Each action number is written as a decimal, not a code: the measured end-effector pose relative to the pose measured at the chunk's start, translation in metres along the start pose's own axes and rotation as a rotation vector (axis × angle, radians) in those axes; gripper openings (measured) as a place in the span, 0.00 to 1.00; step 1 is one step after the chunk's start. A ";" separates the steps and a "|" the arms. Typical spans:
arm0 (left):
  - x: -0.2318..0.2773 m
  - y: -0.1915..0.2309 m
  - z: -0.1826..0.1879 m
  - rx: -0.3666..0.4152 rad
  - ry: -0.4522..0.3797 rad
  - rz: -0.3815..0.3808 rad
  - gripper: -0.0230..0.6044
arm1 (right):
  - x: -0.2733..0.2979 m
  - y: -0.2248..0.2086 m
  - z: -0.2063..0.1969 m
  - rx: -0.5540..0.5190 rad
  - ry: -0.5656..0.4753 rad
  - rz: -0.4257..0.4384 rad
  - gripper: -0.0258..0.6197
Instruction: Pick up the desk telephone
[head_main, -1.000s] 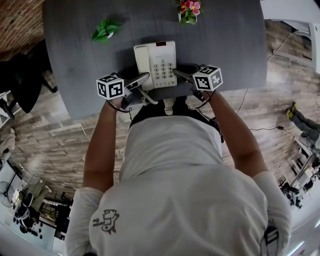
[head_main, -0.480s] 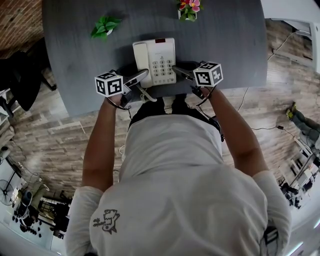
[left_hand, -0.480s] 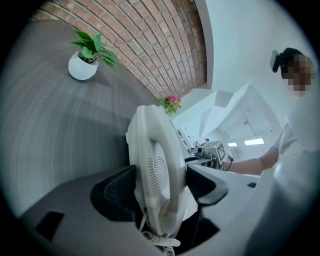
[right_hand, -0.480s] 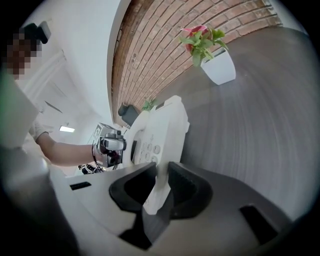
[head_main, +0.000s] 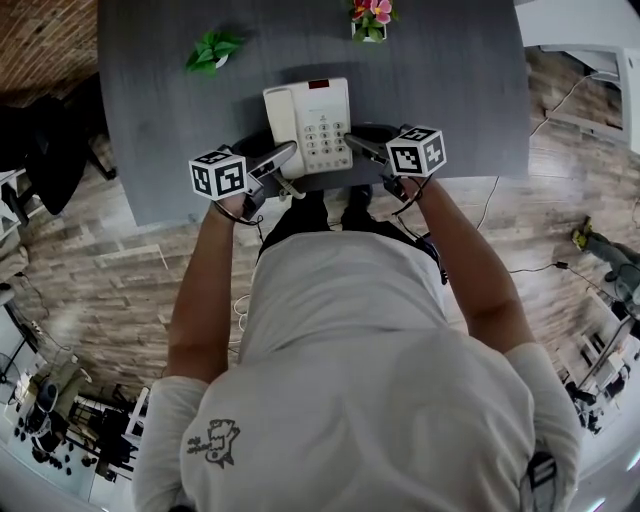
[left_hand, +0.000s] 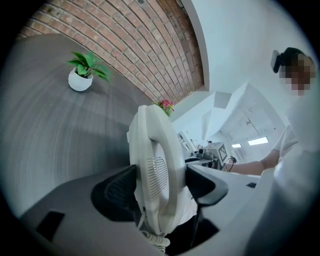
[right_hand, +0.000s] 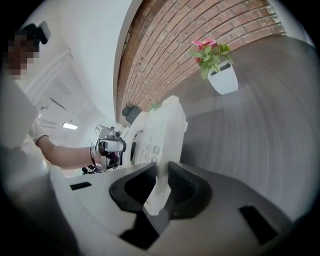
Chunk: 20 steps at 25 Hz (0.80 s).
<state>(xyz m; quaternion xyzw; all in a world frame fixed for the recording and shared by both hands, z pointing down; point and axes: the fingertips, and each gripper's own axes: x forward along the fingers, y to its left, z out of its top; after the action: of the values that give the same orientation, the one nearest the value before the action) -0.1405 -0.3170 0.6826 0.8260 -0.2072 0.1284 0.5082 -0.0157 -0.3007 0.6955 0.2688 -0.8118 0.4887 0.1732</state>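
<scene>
My left tool (left_hand: 161, 181) clamps the handset side of the desk telephone (head_main: 310, 125). My right tool (right_hand: 160, 186) pinches its thin right edge. Both tools' jaws have just been closing on it. Coiled cord (left_hand: 154, 242) is cut off at the frame bottom. Phone is at the near edge of the counter (head_main: 450, 90); can't tell if its base is clear of it. Far side: green plant (head_main: 212, 52) left, pink flowers (head_main: 373, 15) right, cropped at the top.

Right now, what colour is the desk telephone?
The telephone is white; the head view shows it best.
</scene>
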 end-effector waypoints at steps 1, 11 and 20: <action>-0.001 -0.005 0.001 0.009 -0.006 0.004 0.56 | -0.004 0.002 0.001 -0.010 -0.003 0.001 0.16; 0.029 -0.097 -0.033 0.100 -0.061 0.054 0.56 | -0.095 0.008 -0.031 -0.109 -0.069 0.028 0.16; 0.014 -0.126 -0.025 0.094 -0.140 0.068 0.55 | -0.116 0.030 -0.021 -0.144 -0.083 0.059 0.16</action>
<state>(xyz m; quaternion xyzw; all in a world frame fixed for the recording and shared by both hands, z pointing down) -0.0683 -0.2475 0.6006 0.8483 -0.2640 0.0970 0.4486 0.0586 -0.2397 0.6209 0.2516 -0.8588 0.4225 0.1437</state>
